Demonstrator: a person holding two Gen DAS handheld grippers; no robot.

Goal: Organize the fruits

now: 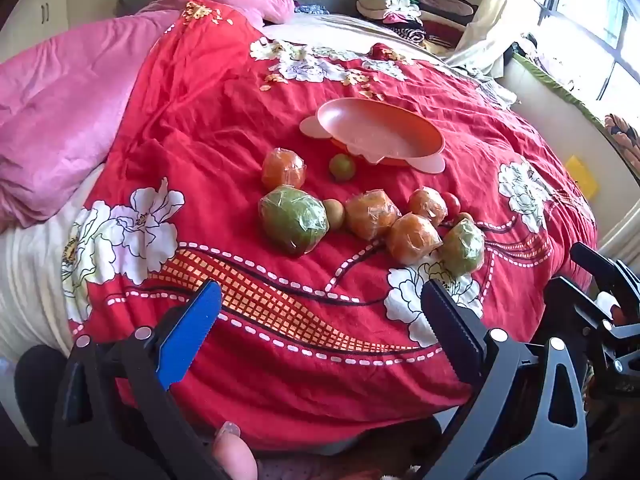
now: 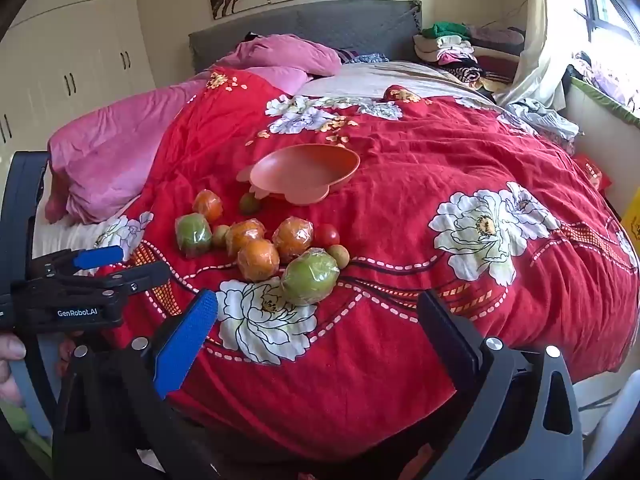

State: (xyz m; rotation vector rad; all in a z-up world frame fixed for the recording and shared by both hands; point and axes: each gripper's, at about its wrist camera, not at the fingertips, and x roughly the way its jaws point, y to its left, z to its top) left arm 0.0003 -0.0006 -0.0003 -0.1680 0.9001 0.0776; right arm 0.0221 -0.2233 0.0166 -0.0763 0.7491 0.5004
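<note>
A red quilt (image 1: 208, 128) with white flowers covers most of the bed and fills the middle of both views, with a pink blanket (image 1: 60, 120) bunched at the upper left of the frame. Just above centre on the quilt sits an empty orange dish (image 1: 380, 132), tilted a little on the soft cloth. Below it the fruits lie loose in a cluster: a large green fruit in plastic wrap (image 1: 293, 220) at the left, a second wrapped green fruit (image 1: 463, 246) at the lower right, four wrapped oranges between and above them, the nearest (image 1: 414, 238) touching the second green one, then a small green fruit (image 1: 342, 167) just beside the dish's rim, and a red tomato (image 1: 452, 202) at the right edge of the group. The left gripper (image 1: 320, 308) hangs at the bottom of its own view, jaws spread wide with nothing between them, short of the fruit. The right gripper (image 2: 318, 320) likewise stands wide apart and empty at the bottom of its view, just below the nearest green fruit.
</note>
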